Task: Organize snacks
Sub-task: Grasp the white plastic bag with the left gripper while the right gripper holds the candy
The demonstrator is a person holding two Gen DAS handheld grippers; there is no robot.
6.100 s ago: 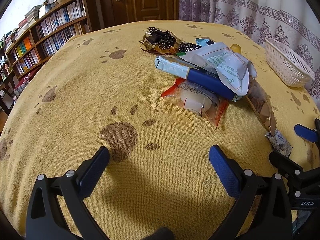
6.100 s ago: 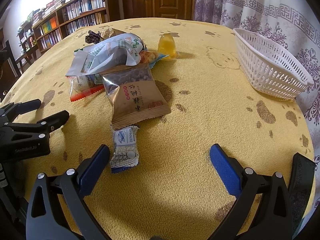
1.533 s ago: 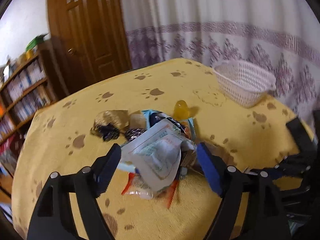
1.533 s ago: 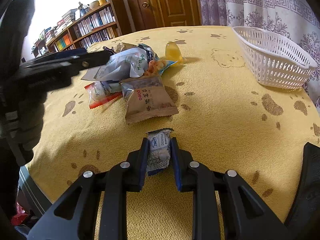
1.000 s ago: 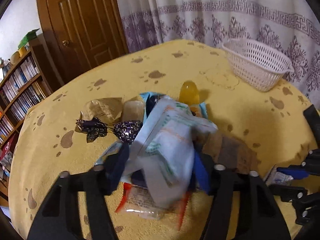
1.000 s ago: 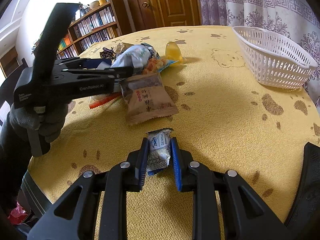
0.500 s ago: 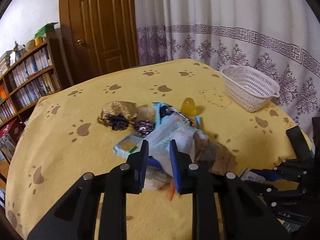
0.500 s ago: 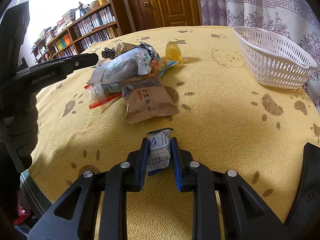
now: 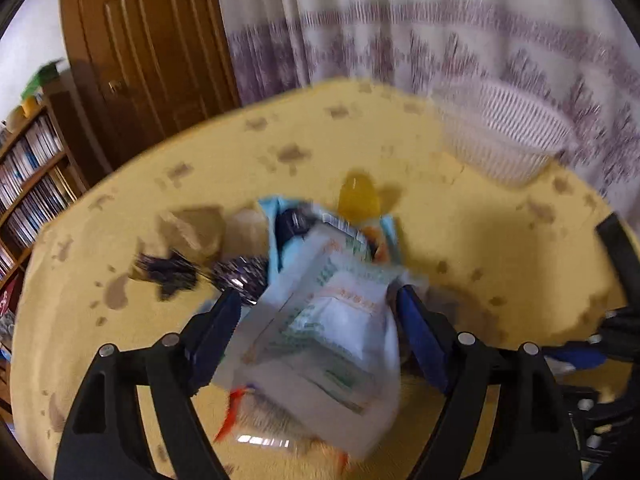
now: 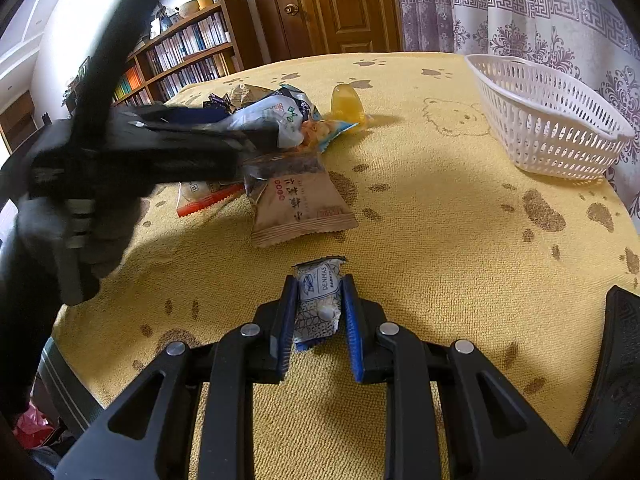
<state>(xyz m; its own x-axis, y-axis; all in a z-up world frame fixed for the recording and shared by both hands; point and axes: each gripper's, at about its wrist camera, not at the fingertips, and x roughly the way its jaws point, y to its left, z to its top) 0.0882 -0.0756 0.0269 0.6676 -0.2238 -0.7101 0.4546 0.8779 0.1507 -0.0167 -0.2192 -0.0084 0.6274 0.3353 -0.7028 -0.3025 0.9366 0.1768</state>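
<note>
1. The left gripper [image 9: 320,320] straddled a white packet [image 9: 332,328] atop the snack pile [image 10: 280,148], jaws opening, apparently to take it.
2. The right gripper [image 10: 318,316] pinched a small sachet [image 10: 320,296] on the cloth [image 10: 440,220], probably for the basket [image 10: 552,120], well apart at far right.

Rough yellow terry cloth [image 10: 440,208] covers the tabletop. Between the right claw's [image 10: 318,312] ribbed blue pads sits a glossy plastic wrapper [image 10: 320,300]. Ahead lies a matt paper-brown packet [image 10: 296,200]; far right, a white perforated plastic basket [image 10: 548,120]. The claw's frame is matt black plastic.
</note>
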